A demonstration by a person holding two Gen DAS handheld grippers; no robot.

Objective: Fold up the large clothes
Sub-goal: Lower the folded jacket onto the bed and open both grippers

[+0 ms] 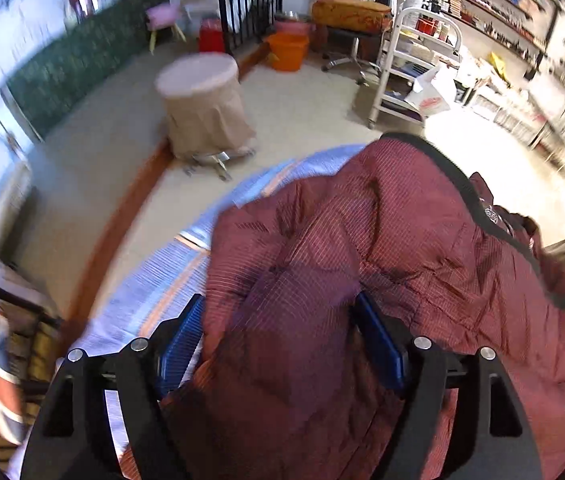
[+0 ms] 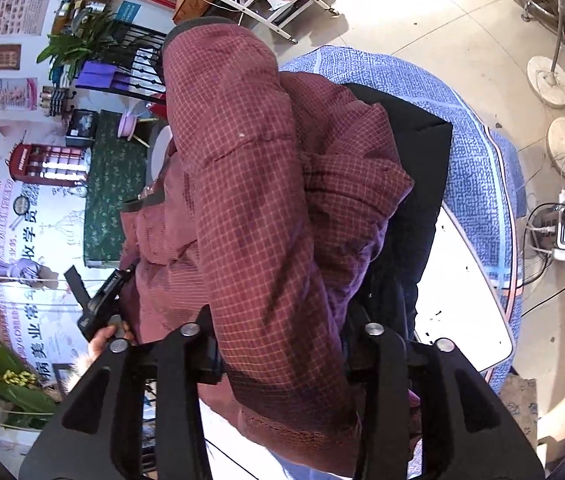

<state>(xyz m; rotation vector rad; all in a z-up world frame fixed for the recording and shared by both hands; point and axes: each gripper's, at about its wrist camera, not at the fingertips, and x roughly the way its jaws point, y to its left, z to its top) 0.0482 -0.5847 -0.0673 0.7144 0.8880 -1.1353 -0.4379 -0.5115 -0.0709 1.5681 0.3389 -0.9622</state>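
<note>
A maroon checked padded jacket [image 1: 362, 260] with black trim lies bunched over a blue patterned bed cover [image 1: 170, 276]. My left gripper [image 1: 282, 312] has jacket fabric bulging between its blue fingers [image 1: 180, 340] and is shut on it. In the right wrist view the same jacket [image 2: 266, 200] hangs thick, with its black lining [image 2: 414, 152] showing on the right. My right gripper [image 2: 282, 344] is shut on a fold of the jacket; its fingertips are hidden by cloth. The left gripper's handle [image 2: 102, 300] and the hand holding it show at the jacket's left.
The blue bed cover [image 2: 478, 160] shows past the jacket. A draped round stool [image 1: 202, 108], an orange bucket [image 1: 287, 51] and a white trolley [image 1: 414, 64] stand on the floor beyond the bed. Cables and a power strip [image 2: 562, 232] lie on the floor at right.
</note>
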